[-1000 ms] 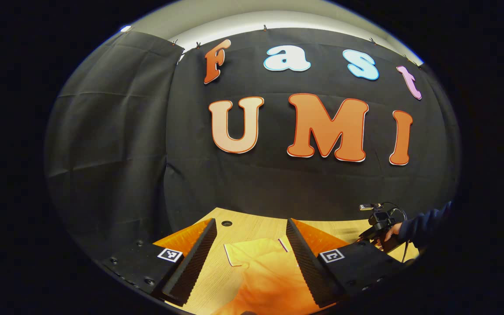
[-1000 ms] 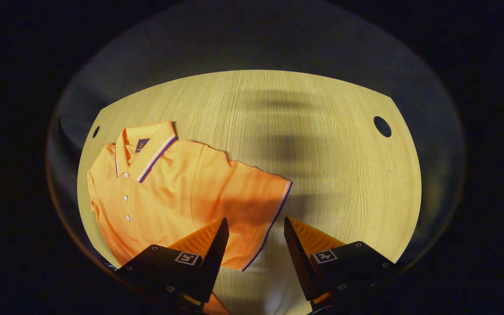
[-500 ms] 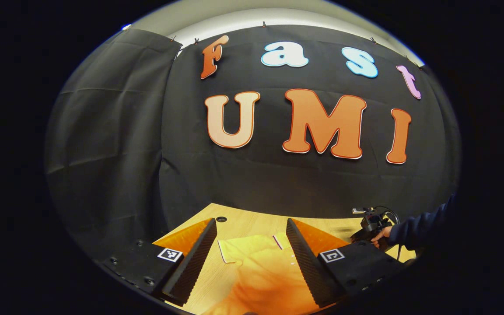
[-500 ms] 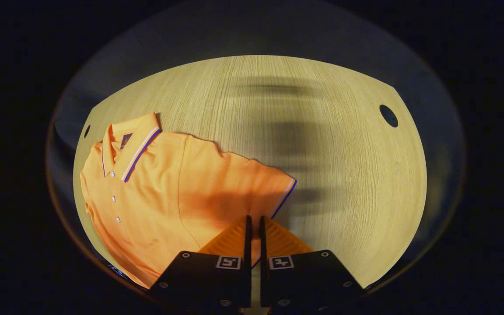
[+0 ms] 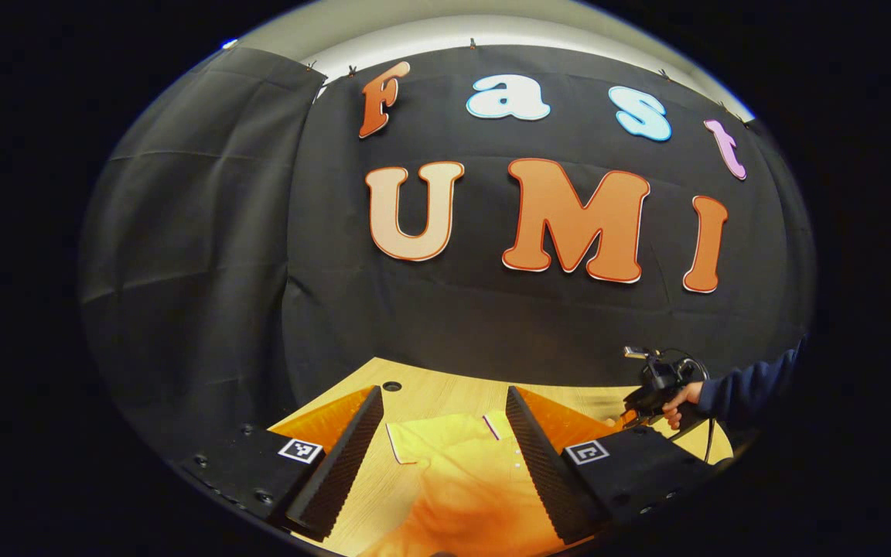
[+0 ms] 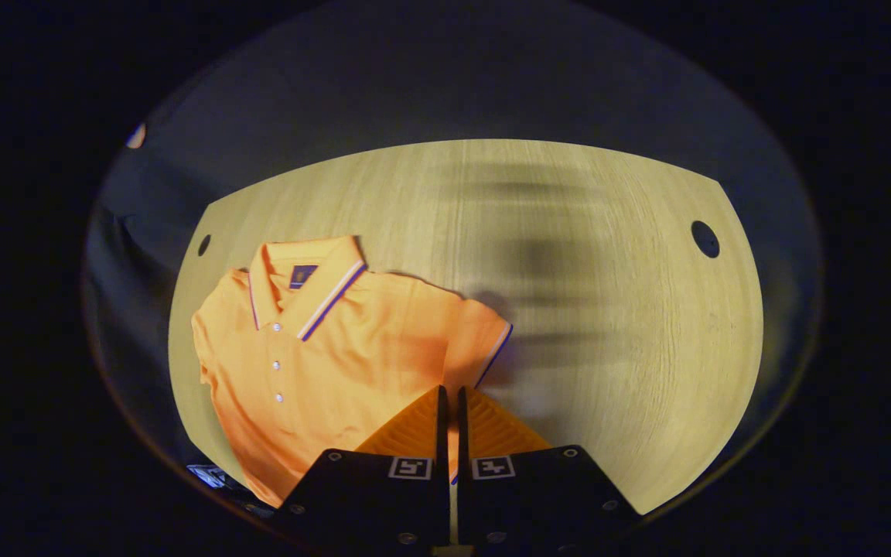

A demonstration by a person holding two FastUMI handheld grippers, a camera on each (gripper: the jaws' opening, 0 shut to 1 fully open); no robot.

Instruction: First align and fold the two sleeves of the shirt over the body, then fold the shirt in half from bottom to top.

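An orange polo shirt [image 6: 322,363] with a striped collar [image 6: 314,278] lies face up on the left part of the wooden table [image 6: 608,309]. My right gripper [image 6: 449,394] is shut on the hem of the shirt's sleeve [image 6: 484,340], which is raised and bunched toward the body. In the left gripper view my left gripper [image 5: 442,394] is open, hovering over the shirt [image 5: 461,480], with the collar end between its fingers and nothing held. Farther right, a hand [image 5: 674,401] holds the right gripper [image 5: 650,387] above the table.
The table has a round cable hole near each far corner [image 6: 704,238] [image 6: 203,244]. The black booth wall stands right behind the table's far edge. Bare wood spreads to the right of the shirt. A dark sleeve [image 5: 747,383] reaches in from the right.
My right gripper closed on the sleeve hem, then rose and drew the sleeve in toward the shirt's body. The left gripper stayed open and hardly moved.
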